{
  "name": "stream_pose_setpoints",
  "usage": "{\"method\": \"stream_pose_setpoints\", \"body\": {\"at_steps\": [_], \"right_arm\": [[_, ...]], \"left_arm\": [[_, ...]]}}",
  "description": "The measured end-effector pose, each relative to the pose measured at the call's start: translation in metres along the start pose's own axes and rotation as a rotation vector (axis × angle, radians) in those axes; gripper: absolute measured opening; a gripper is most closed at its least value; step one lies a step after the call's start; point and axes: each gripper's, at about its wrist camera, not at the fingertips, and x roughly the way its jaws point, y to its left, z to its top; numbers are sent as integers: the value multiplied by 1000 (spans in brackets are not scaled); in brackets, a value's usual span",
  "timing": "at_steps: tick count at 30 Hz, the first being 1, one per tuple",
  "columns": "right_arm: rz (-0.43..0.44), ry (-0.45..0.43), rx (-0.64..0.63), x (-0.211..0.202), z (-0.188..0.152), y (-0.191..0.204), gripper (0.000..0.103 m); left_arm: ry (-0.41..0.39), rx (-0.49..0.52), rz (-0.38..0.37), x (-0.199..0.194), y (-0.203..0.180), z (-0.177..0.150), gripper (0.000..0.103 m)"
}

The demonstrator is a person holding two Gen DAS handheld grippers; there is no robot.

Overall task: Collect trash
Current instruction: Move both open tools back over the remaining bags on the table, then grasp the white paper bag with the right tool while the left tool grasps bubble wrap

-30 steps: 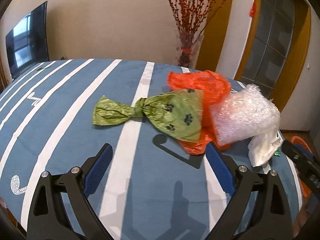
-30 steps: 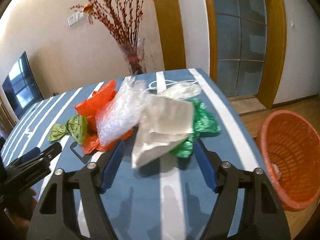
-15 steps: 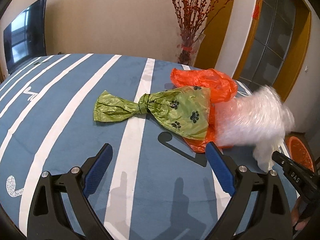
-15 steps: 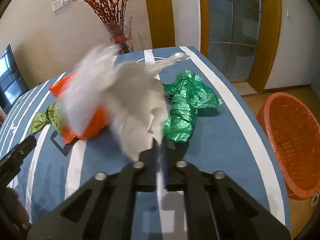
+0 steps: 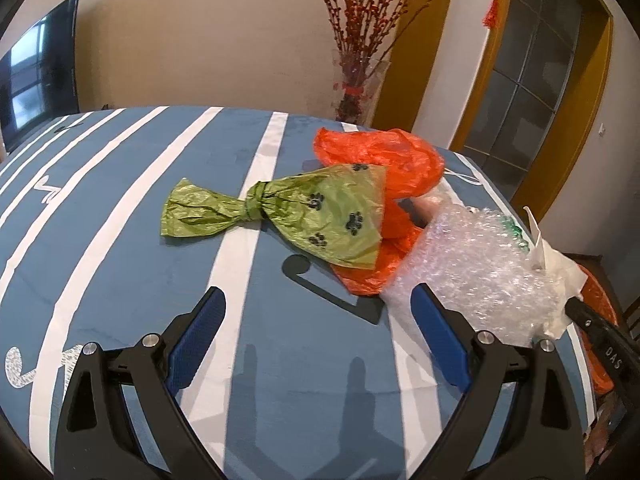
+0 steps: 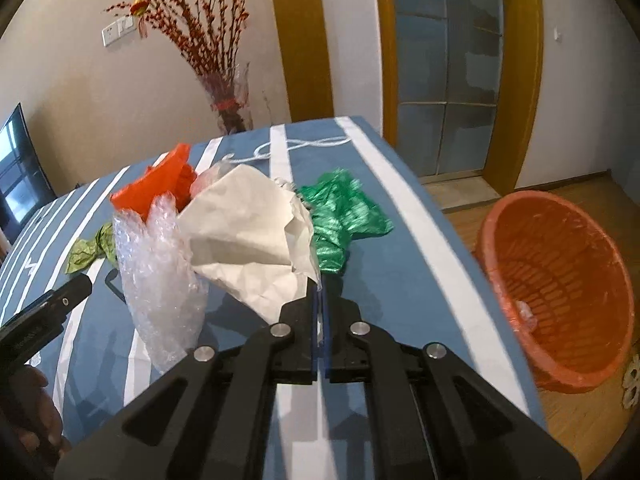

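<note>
Tablecloth (image 5: pixel 132 280), blue with white stripes, spans both of my views and carries all the trash. Off its right edge, on the wooden floor, stands the orange basket (image 6: pixel 560 288), its mouth tipped toward the table. On my right gripper (image 6: pixel 320 300) the jaws are pressed together on the lower edge of the white paper (image 6: pixel 248 240), which fans up and to the left from the pinch; the bubble wrap (image 6: pixel 160 280) hangs against its left side, and I cannot tell whether the pads hold that as well. Beyond the paper the crumpled dark green bag (image 6: pixel 344 220) lies on the cloth, its long axis running away from the fingertips toward the far edge. My left gripper (image 5: pixel 318 320) stands wide with nothing between its fingers. Ahead of it the olive paw-print bag (image 5: pixel 320 216), knotted near its middle, lies crosswise, with its narrow tail to the left and its broad end overlapping the orange plastic bag (image 5: pixel 384 156) on the right.
</note>
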Motion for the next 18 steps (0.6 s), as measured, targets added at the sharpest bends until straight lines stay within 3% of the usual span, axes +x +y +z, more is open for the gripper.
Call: {"method": "stream_pose_setpoints", "body": {"at_steps": [8,18], "right_arm": [[-57,-39,28,-13,2,-26,3],[-44,-70,73,-34,-2,-51,3]], "left_arm": [[4,42,-44,-3,-30,-2,93],[32,114,-70,7,-75,-9,93]]}}
